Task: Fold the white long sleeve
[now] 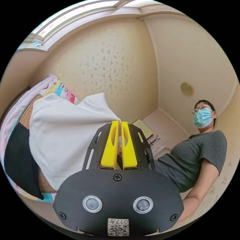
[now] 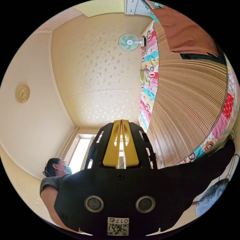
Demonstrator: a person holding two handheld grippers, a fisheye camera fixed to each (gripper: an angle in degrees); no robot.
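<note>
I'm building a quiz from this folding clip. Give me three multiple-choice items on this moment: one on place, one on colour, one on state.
1. Where does the white garment lie? A on the ribbed mat B on the floor C on a chair
2. What colour is the wall fan? A red B teal C black
3. How do the left hand-held gripper jaws stand? A wide apart B close together C one missing

A: the mat shows beside its edge.
B: teal blades and guard.
B: just a thin slit between the yellow jaws.
</note>
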